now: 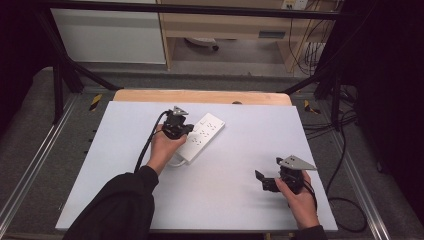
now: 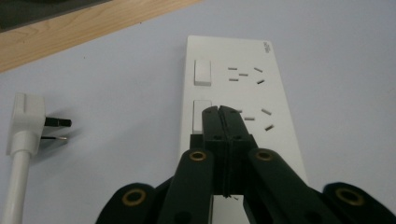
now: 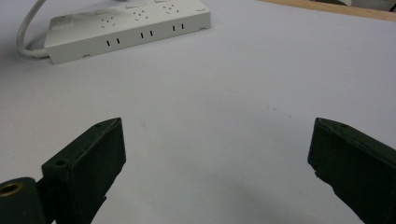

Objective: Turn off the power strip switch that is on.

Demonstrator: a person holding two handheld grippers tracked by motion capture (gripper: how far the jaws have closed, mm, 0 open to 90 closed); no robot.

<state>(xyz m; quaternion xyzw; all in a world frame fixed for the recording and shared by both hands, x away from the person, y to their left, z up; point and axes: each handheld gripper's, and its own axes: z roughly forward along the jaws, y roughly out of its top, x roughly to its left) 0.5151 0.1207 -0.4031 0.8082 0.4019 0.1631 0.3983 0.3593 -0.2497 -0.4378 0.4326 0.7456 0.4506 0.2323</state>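
A white power strip [image 1: 204, 134] lies slanted on the white mat, left of the middle. In the left gripper view the power strip [image 2: 280, 93] runs away from me, with two rocker switches and socket holes. My left gripper [image 2: 219, 110] is shut with nothing between its jaws, its tips over the nearer switch [image 2: 198, 115]; whether they touch it I cannot tell. From above, the left gripper [image 1: 184, 131] sits at the strip's left side. A white plug [image 2: 28, 114] on its cable lies loose to the left. My right gripper [image 1: 262, 181] stands open near the front right, empty, its own view [image 3: 217, 126] facing the power strip [image 3: 126, 28].
The white mat [image 1: 225, 200] covers a wooden table whose bare edge [image 1: 200, 96] shows at the back. A black frame stands around the table. Cables [image 1: 345, 200] trail on the floor at the right.
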